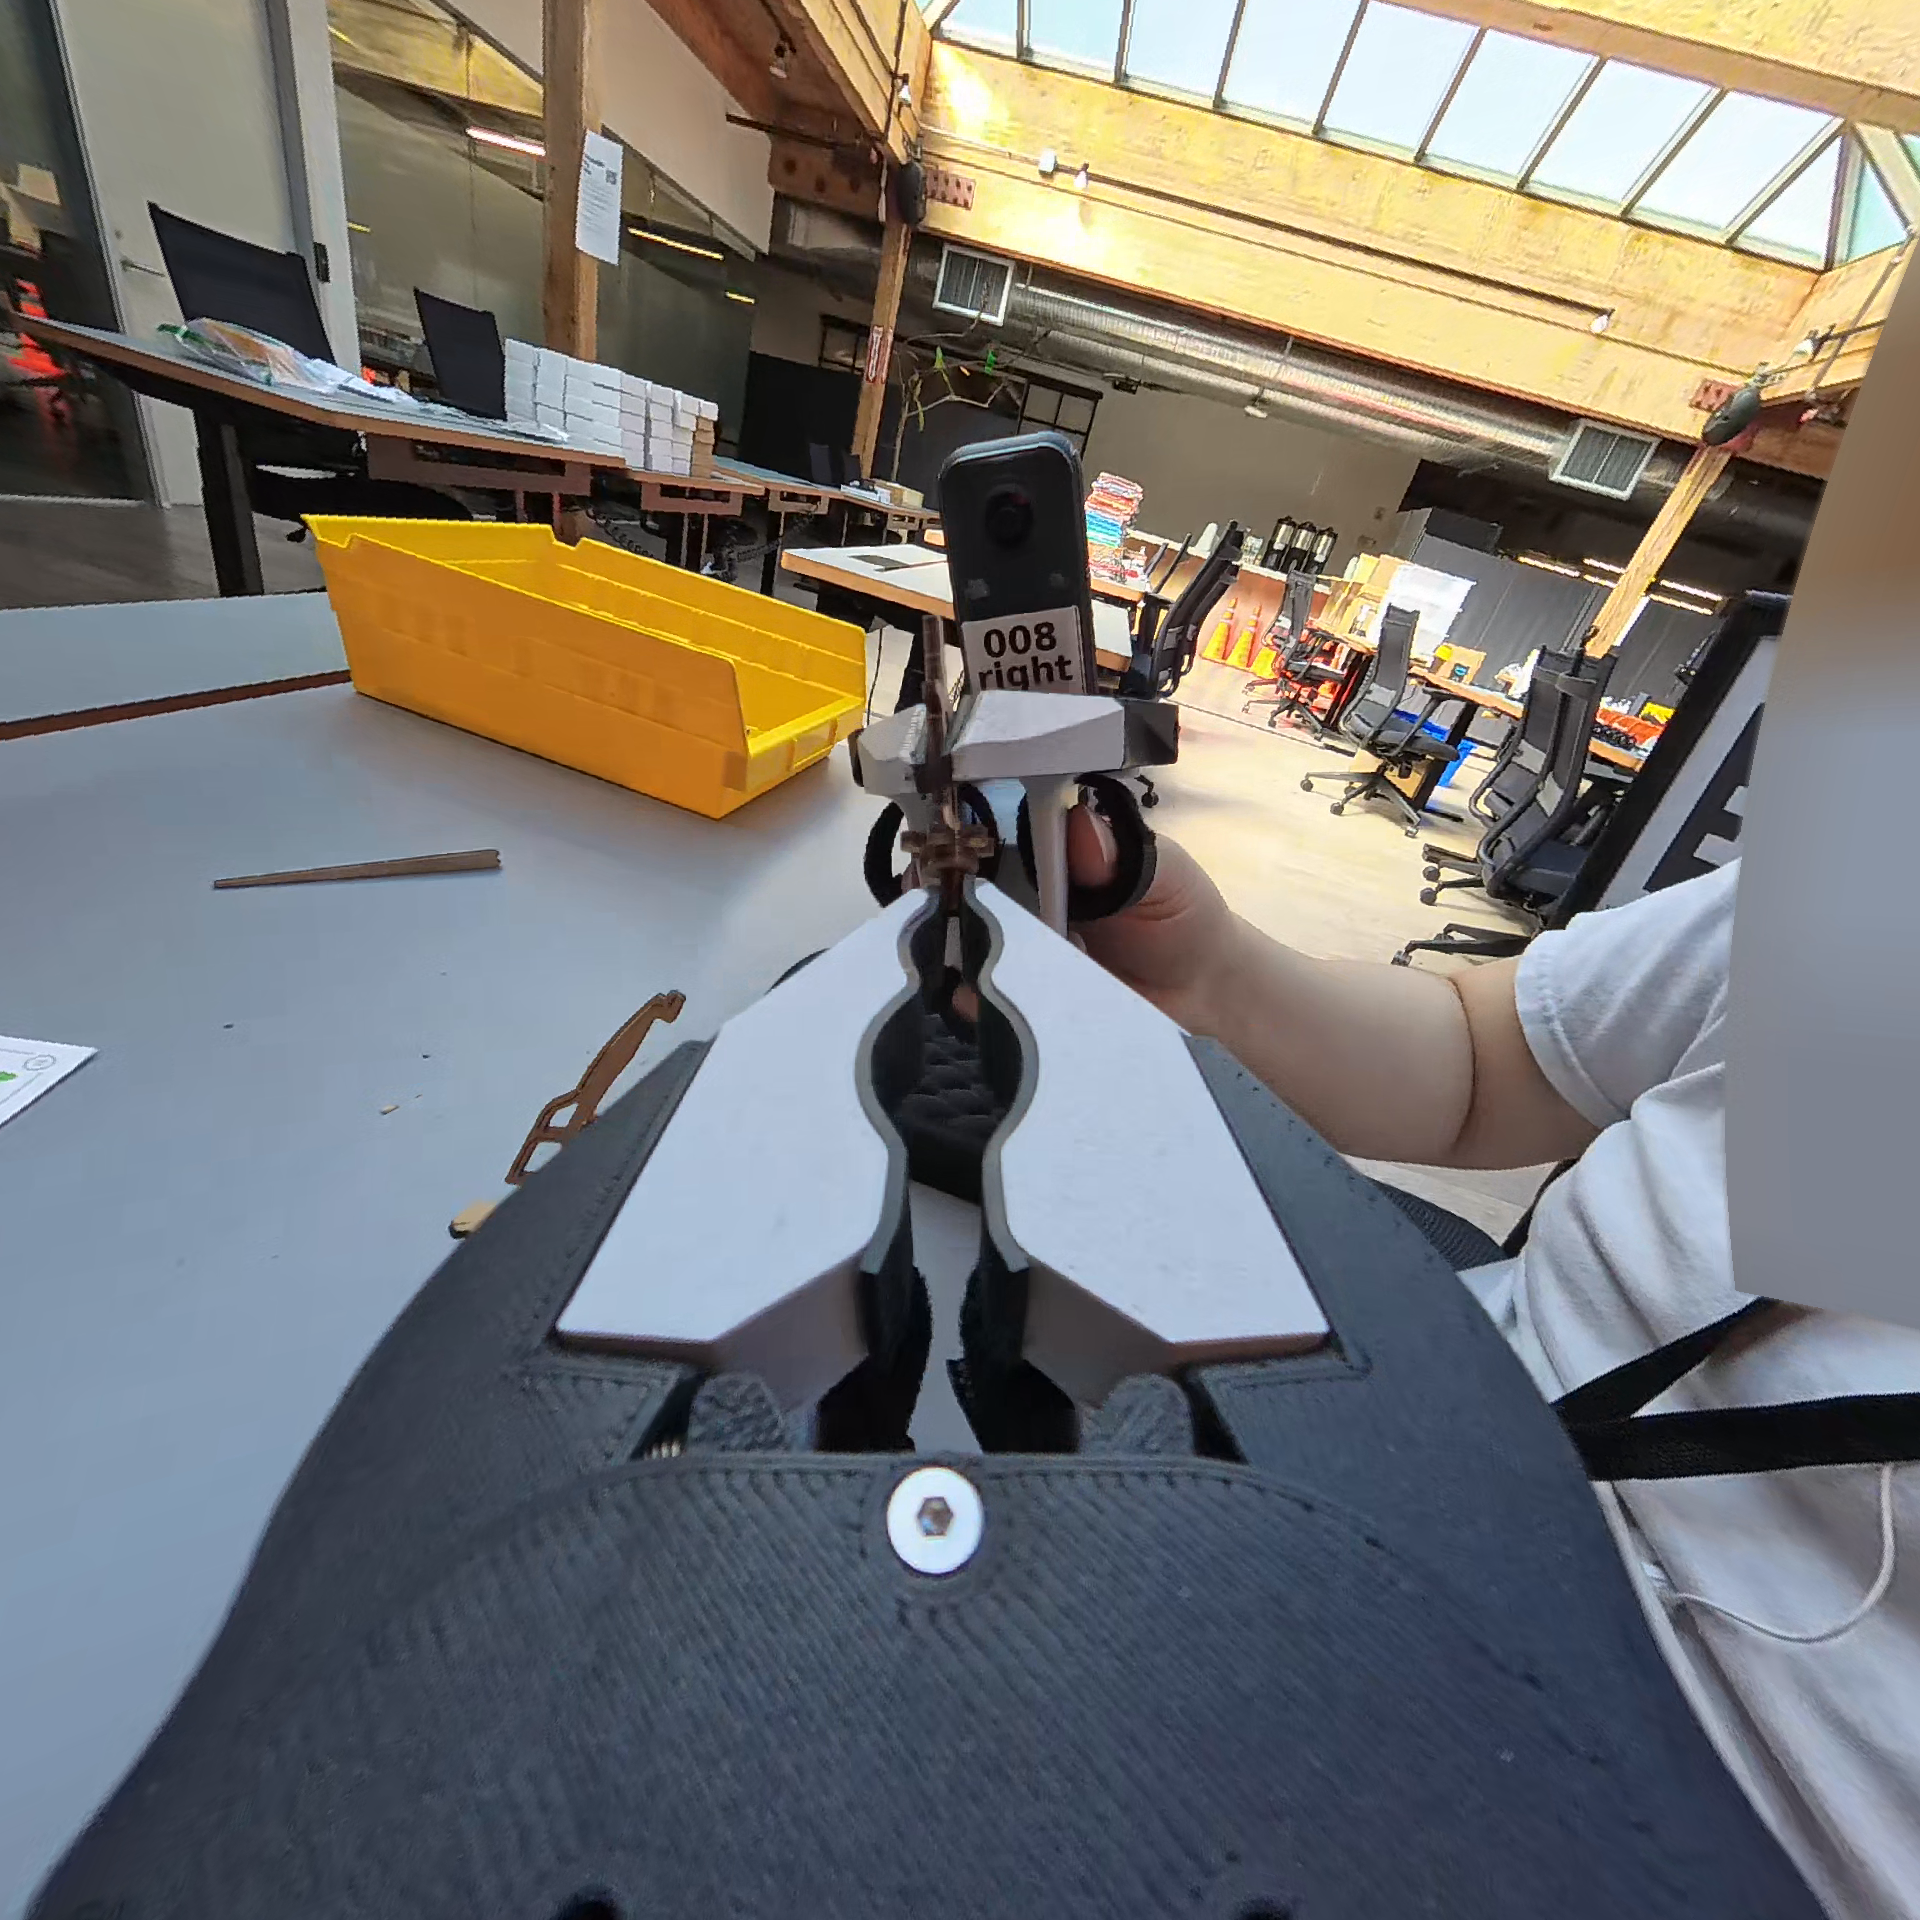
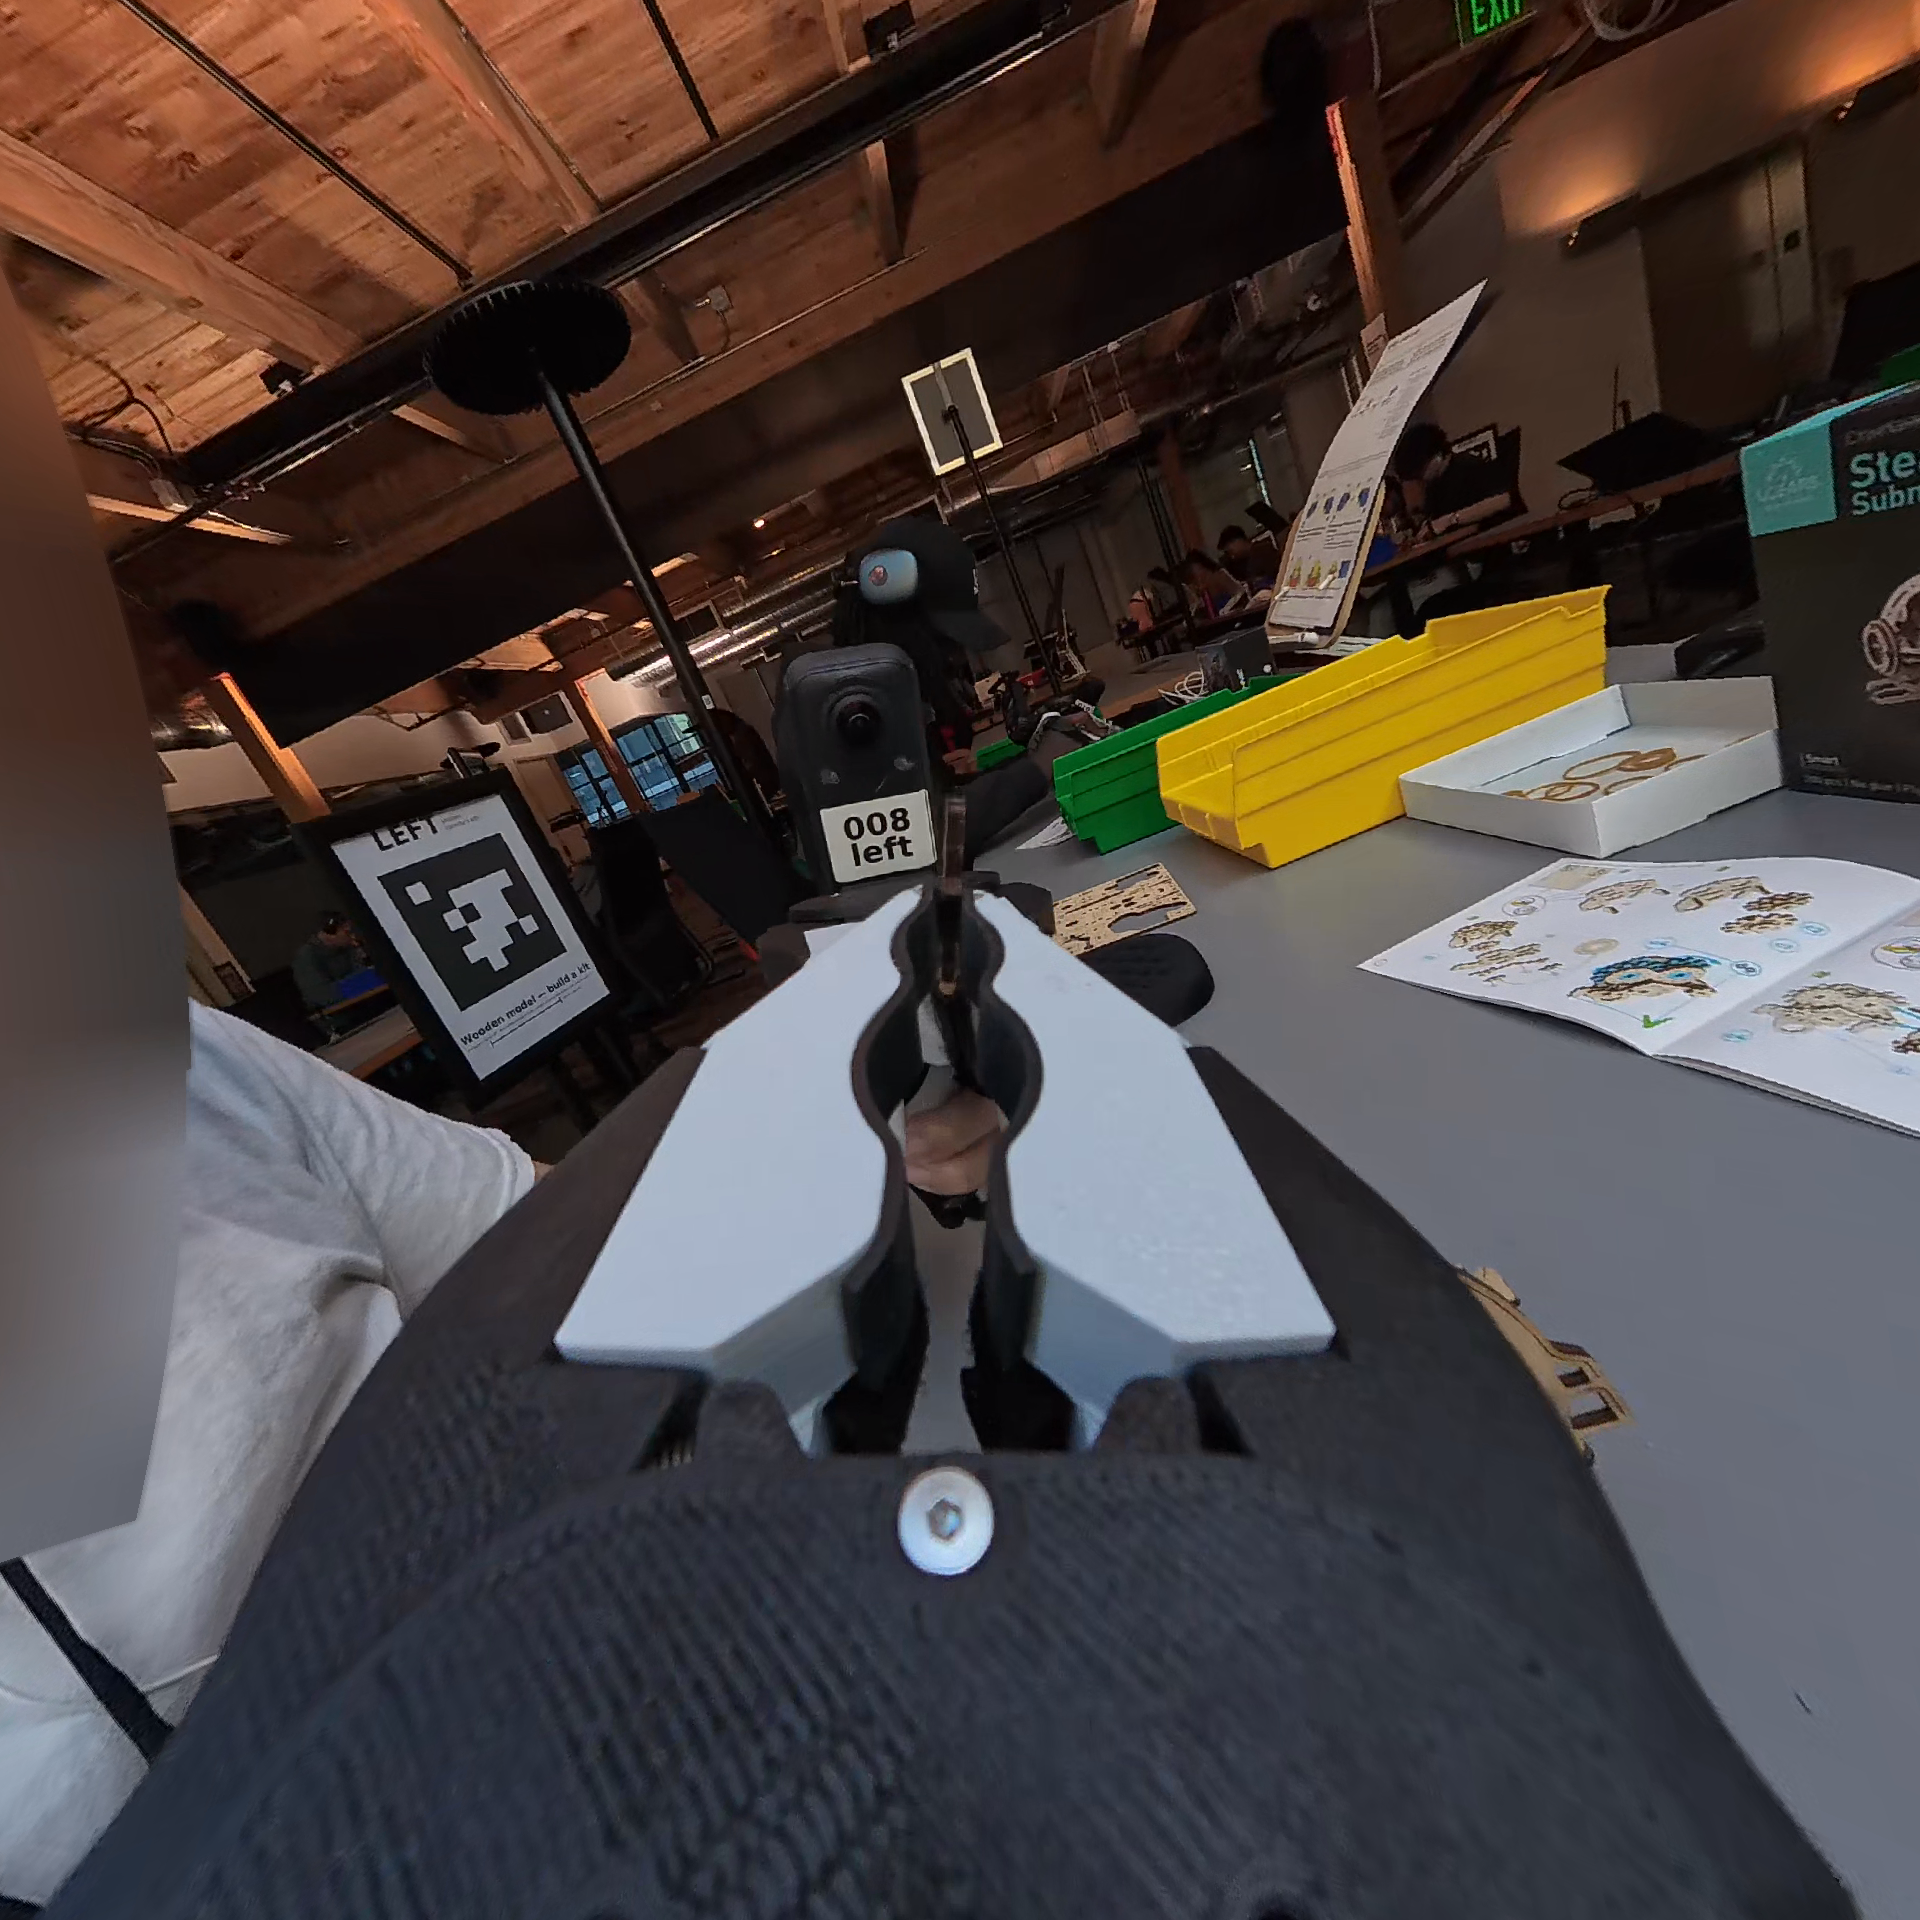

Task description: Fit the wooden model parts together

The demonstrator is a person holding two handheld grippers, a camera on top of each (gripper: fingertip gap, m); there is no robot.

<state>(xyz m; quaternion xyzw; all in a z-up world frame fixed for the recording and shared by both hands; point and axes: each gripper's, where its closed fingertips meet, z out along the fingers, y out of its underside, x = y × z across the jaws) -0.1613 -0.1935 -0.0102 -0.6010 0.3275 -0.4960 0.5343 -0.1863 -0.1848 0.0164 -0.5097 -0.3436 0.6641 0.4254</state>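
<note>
Grey tabletop (image 1: 260, 935) in a big open workshop w/ timber ceiling and skylights. Both tongs meet in mid-air above the near edge, facing each other. Left tongs (image 1: 948, 904) are pinched on a thin wooden model part (image 1: 940, 847), seen edge-on; right tongs (image 2: 951, 914) are pinched on a second dark wooden piece (image 2: 954, 831). Exact joint can't be made out. To fit well, likely keep both slats square, line up slot and tab, press gently; thin ply may snap. Around: loose wooden stick (image 1: 358, 869) and curved cutout (image 1: 597, 1086) on the tabletop, yellow bin (image 1: 582, 655) toward the far edge, instruction booklet (image 2: 1662, 956), white tray (image 2: 1590, 764). Nothing blocks the tongs.
</note>
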